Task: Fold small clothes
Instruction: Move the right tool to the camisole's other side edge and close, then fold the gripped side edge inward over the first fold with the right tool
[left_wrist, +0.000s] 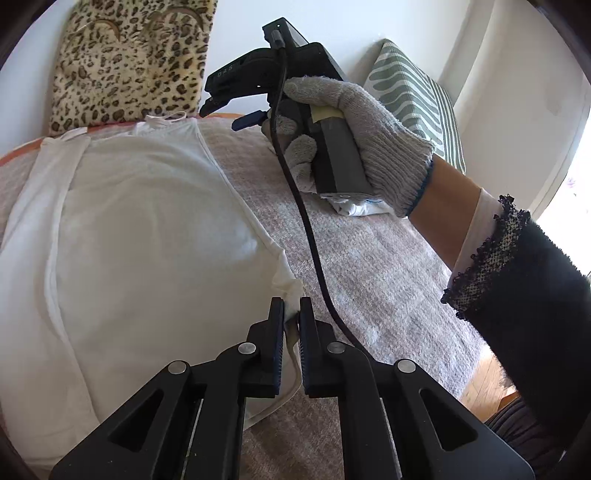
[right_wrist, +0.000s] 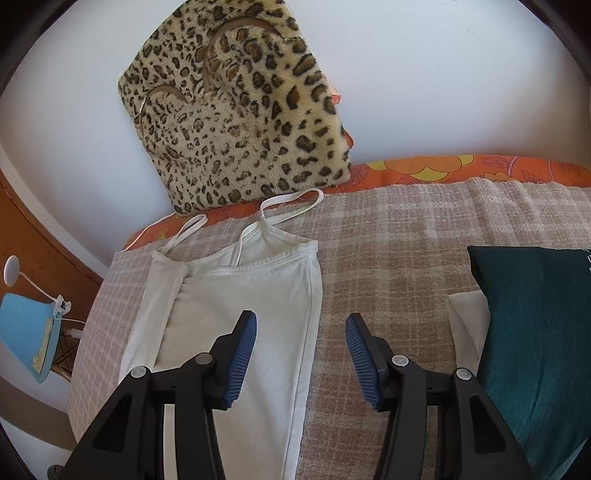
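A white strappy top (left_wrist: 147, 229) lies flat on the plaid blanket (left_wrist: 369, 266), its thin straps toward the leopard cushion. My left gripper (left_wrist: 291, 306) is shut on the top's lower right corner at the hem. My right gripper (right_wrist: 301, 325) is open and empty, held above the top's right edge; in the right wrist view the top (right_wrist: 258, 295) has its left side folded in. The right gripper also shows in the left wrist view (left_wrist: 225, 110), held by a gloved hand (left_wrist: 369, 125) above the blanket.
A leopard-print cushion (right_wrist: 236, 110) leans on the wall behind the top. A dark teal folded garment (right_wrist: 535, 332) lies on something white at the right. A green striped pillow (left_wrist: 413, 92) stands at the back. An orange floral sheet (right_wrist: 461, 168) edges the blanket (right_wrist: 406, 240).
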